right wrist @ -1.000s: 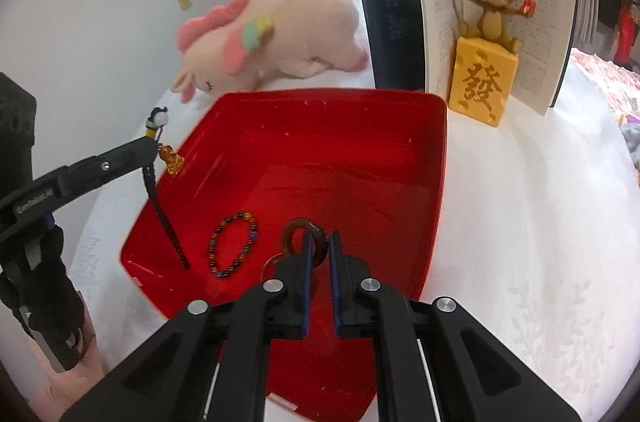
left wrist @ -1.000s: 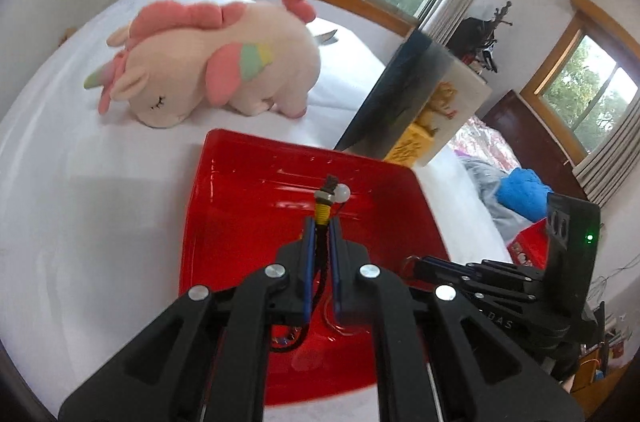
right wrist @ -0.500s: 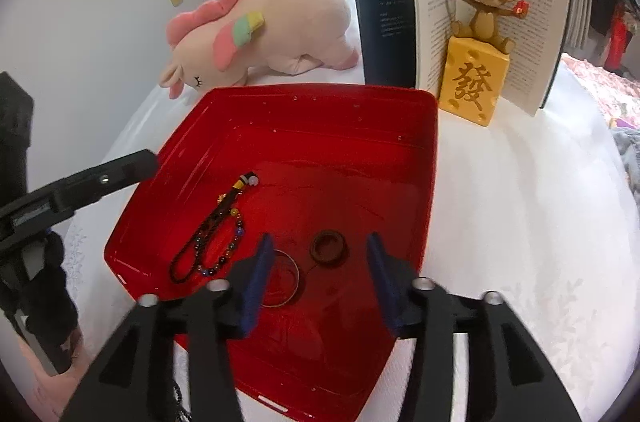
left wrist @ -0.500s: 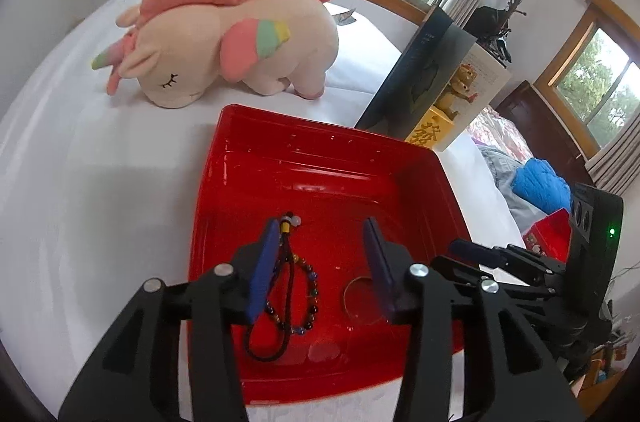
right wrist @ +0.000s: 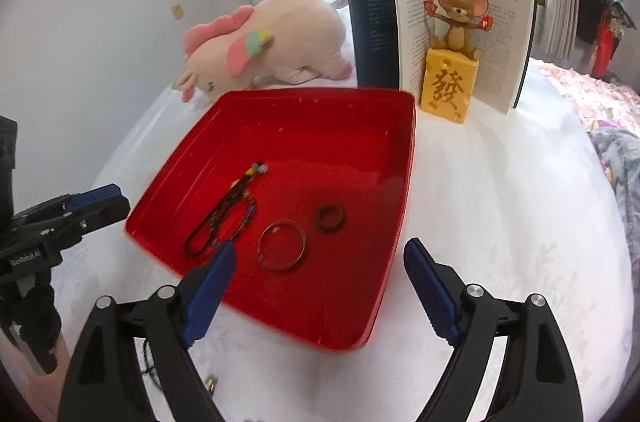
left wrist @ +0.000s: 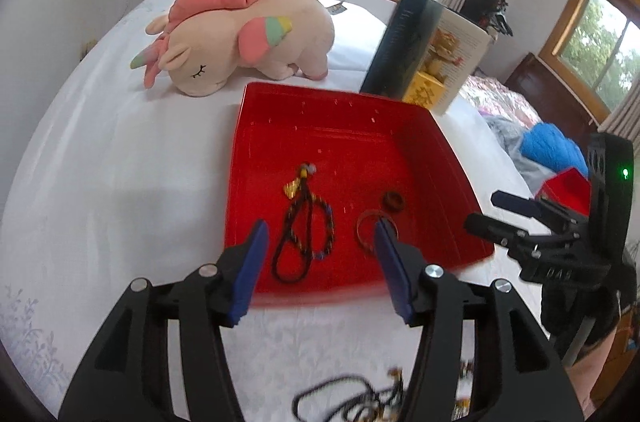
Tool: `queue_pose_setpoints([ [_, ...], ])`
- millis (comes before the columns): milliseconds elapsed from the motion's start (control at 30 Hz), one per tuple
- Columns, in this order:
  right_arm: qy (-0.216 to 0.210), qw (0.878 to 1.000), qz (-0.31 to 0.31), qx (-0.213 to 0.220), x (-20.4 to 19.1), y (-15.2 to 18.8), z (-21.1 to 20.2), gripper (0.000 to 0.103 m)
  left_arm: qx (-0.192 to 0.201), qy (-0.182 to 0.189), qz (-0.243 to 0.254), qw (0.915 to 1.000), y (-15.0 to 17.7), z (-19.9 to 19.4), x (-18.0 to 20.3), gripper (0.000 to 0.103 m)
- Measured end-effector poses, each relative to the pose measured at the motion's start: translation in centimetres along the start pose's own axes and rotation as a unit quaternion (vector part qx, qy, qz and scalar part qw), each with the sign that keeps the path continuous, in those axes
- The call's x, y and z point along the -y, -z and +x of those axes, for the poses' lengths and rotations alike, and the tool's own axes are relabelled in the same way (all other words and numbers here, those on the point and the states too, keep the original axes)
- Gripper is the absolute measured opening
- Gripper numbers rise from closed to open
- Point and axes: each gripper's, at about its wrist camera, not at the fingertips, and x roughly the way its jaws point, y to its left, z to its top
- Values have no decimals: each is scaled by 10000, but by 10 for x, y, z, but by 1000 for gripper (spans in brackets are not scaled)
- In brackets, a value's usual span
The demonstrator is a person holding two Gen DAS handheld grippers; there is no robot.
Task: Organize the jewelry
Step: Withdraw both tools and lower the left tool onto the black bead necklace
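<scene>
A white bed (right wrist: pixel 500 206) carries everything here. Toward its far edge lies a pink plush unicorn (left wrist: pixel 240 38), with an open book (right wrist: pixel 440 22) standing upright just beside it and a mouse figurine (right wrist: pixel 454 58) on a yellow block in front of the pages. The red tray (right wrist: pixel 400 222) sits nearer, in the middle of the bed.

The left gripper (left wrist: pixel 320 250) hangs over the tray's near edge, its blue fingers spread wide and holding nothing. The right gripper (right wrist: pixel 316 282) is spread just as wide over the tray's near right corner, also empty.

Inside the tray, a black cord necklace (left wrist: pixel 298 222) lies by the left wall, its long axis running from the near edge toward the far edge, the white bead end pointing away. A beaded bracelet (left wrist: pixel 322 230) overlaps it. Just to the right lie a thin bangle (right wrist: pixel 282 244) and a small dark ring (right wrist: pixel 329 217), apart from each other.

More blurred jewelry (left wrist: pixel 360 398) lies on the bed's near edge.
</scene>
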Motion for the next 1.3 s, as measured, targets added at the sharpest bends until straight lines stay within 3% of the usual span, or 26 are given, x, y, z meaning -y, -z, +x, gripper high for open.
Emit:
queue_pose_setpoints([
  [133, -282, 9993, 197, 117, 9, 21, -16, 86, -122, -12, 313, 9994, 31, -13, 4, 60],
  [200, -391, 9987, 291, 128, 12, 29, -21, 86, -247, 119, 356, 9990, 50, -17, 1, 67],
  [533, -225, 9997, 74, 8, -8, 71, -31, 86, -1255, 444, -142, 9910, 112, 8, -22, 76],
  [667, -273, 9996, 13, -28, -14, 83, -33, 86, -1514, 691, -233, 9858, 119, 20, -17, 76],
  [1000, -247, 9996, -20, -153, -11, 104, -35, 86, -1731, 802, -153, 9815, 124, 33, 13, 78],
  [1300, -249, 9996, 34, -129, -3, 112, -40, 86, -1820, 263, 185, 9828, 122, 44, 41, 75],
])
